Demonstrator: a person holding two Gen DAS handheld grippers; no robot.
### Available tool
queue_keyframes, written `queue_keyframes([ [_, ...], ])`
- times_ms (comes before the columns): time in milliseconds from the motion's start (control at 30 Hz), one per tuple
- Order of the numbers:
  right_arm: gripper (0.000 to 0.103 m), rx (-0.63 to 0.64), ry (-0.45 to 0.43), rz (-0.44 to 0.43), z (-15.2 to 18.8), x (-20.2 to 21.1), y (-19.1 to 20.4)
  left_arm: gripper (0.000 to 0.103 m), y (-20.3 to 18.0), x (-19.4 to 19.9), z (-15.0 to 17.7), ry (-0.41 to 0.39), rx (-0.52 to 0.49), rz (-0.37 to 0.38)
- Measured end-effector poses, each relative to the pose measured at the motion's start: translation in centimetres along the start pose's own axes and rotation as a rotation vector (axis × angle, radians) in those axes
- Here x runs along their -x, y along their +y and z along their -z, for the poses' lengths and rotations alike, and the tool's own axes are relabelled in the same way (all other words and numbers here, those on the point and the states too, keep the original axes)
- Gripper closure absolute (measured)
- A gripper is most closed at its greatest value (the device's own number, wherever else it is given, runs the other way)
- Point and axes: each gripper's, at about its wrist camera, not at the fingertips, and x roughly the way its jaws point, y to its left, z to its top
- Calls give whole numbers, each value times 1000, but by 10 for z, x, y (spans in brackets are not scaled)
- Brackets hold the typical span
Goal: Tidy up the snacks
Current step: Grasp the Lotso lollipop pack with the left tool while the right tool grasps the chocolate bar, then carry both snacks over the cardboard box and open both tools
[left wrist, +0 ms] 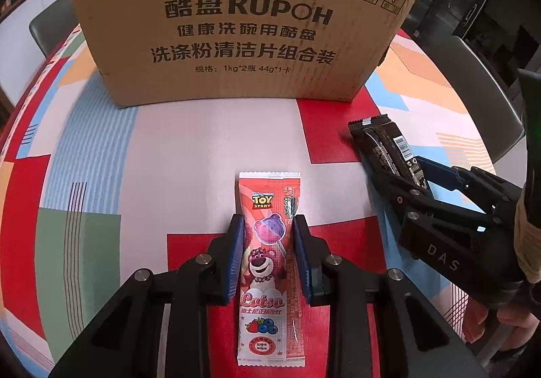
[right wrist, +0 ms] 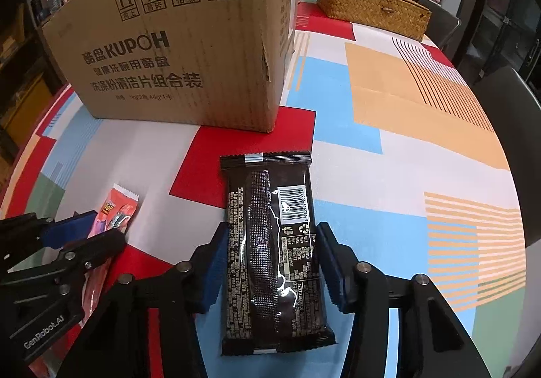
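A pink Lotso candy packet point(left wrist: 267, 263) lies flat on the table between the blue pads of my left gripper point(left wrist: 268, 225). The pads stand at its two sides, open. A black snack bar packet point(right wrist: 272, 252) lies barcode side up between the pads of my right gripper point(right wrist: 272, 236), also open around it. The bar also shows in the left wrist view point(left wrist: 385, 148), and the pink packet in the right wrist view point(right wrist: 116, 208). A large cardboard box point(left wrist: 243, 19) stands upright behind both packets.
The table wears a patterned cloth point(right wrist: 389, 127) in red, blue, orange and white. A woven basket with a lid point(right wrist: 372, 5) sits at the far right end. Dark chairs point(right wrist: 503, 100) stand around the table. The right gripper body point(left wrist: 449, 232) is close beside my left one.
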Motion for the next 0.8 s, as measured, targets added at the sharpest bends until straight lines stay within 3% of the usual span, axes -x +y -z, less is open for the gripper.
queue_keyframes([
  [400,52,-27,-33,-25,6,31,12,74,15,39,0,-66,-18,21],
  [800,52,-39,-156,-36,-11,80,28,74,27,90,-12,-179,-39,30],
])
